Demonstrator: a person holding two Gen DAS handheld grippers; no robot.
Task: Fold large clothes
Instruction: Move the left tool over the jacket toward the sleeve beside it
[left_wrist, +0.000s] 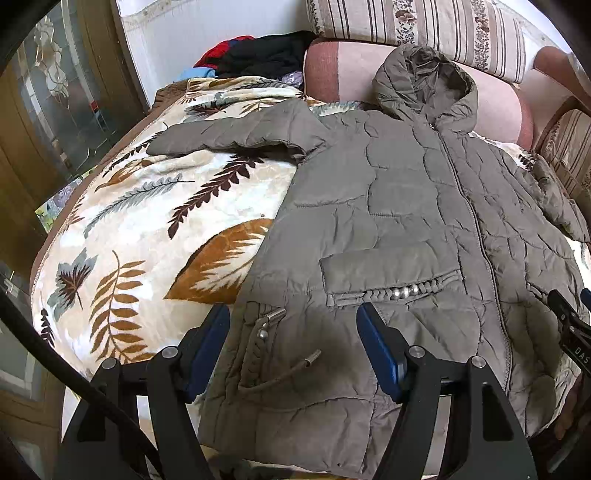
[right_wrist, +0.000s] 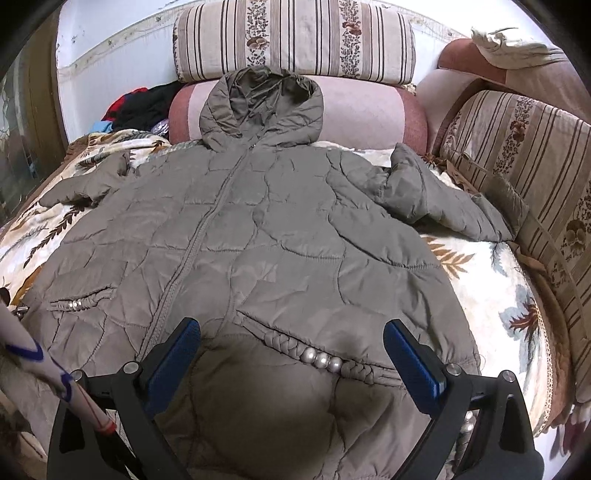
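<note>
An olive quilted hooded jacket lies flat, front up and zipped, on a leaf-print blanket. Its hood rests against a pink bolster. Both sleeves spread out sideways. It also shows in the right wrist view. My left gripper is open and empty, just above the jacket's lower left hem by a pocket. My right gripper is open and empty above the lower right pocket with its pearl beads. Its tip also shows at the right edge of the left wrist view.
A pink bolster and striped cushions stand behind the jacket. A striped sofa arm is at the right. A pile of black, red and blue clothes lies at the back left. A wooden glass door is at the left.
</note>
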